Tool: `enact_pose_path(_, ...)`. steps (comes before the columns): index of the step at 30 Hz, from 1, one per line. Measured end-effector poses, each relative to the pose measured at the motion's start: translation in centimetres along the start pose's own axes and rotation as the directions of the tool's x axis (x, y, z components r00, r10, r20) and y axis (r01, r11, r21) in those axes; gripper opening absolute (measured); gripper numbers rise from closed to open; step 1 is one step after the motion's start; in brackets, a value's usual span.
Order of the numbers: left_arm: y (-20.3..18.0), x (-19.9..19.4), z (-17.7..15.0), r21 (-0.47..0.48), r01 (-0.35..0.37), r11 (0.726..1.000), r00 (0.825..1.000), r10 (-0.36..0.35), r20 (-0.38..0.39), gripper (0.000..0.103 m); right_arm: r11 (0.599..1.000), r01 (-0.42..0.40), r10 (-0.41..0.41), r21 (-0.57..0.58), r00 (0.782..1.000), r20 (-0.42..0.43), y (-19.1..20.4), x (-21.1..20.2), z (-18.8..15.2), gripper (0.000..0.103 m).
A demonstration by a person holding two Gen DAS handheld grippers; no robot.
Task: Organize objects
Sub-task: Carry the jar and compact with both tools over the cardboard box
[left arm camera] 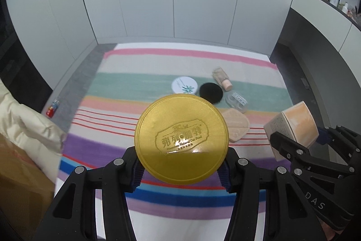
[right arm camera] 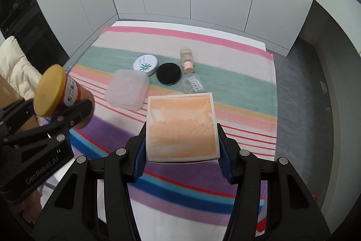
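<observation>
While you held both off the cloth [right arm camera: 237,87]:
Left gripper [left arm camera: 181,169]: clamped the jar [left arm camera: 180,139].
Right gripper [right arm camera: 181,162]: clamped the box [right arm camera: 181,125].

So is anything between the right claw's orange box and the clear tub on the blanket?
Nothing visible. The orange box is clamped in the right claw, above the blanket, and the clear tub lies ahead to its left, with only bare stripes between them.
</observation>
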State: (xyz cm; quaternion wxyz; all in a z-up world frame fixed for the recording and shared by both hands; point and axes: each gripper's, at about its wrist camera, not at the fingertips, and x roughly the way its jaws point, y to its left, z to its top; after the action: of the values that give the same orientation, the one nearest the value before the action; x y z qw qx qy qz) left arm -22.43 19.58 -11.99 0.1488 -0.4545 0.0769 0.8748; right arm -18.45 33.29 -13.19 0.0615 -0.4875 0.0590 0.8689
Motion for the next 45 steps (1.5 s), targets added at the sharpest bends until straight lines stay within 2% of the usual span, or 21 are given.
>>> enact_pose_path(7, 2.6, -3.2, -0.6, -0.043, -0.007, 0.999, 1.0, 0.008, 0.025, 0.054, 1.0, 0.001, -0.001, 0.017, 1.0, 0.001, 1.7, -3.1, -0.4, 0.055)
enact_pose_path(9, 3.4, -4.6, -0.8, -0.042, 0.003, 0.999, 0.999, -0.001, 0.053, 0.054, 0.999, -0.004, 0.004, 0.032, 1.0, 0.007, 1.9, -4.0, -0.5, 0.055)
enact_pose_path(14, 5.1, -8.1, -1.4, -0.038, -0.012, 0.999, 0.995, 0.016, 0.1, 0.054, 0.996, -0.058, 0.056, 0.063, 0.998, 0.036, 3.2, -6.5, -0.6, 0.055)
enact_pose_path(24, 10.4, -12.5, -2.6, -0.139, -0.033, 0.99, 0.989, 0.053, 0.14, 0.054, 0.994, -0.095, 0.101, -0.056, 0.989, 0.106, 8.8, -11.1, 0.9, 0.055)
enact_pose_path(30, 13.9, -14.0, -3.2, -0.217, -0.014, 0.976, 0.989, 0.046, 0.143, 0.054, 0.99, -0.122, 0.128, -0.069, 0.986, 0.102, 11.0, -10.4, 1.9, 0.055)
enact_pose_path(36, 15.6, -15.3, -3.8, -0.205, -0.024, 0.978, 0.983, 0.061, 0.174, 0.054, 0.987, -0.124, 0.135, -0.103, 0.985, 0.11, 13.9, -9.8, 2.8, 0.055)
enact_pose_path(45, 19.5, -16.1, -5.5, -0.263, -0.093, 0.96, 0.977, 0.139, 0.164, 0.055, 0.968, -0.15, 0.177, -0.2, 0.977, 0.122, 19.5, -9.6, 3.5, 0.055)
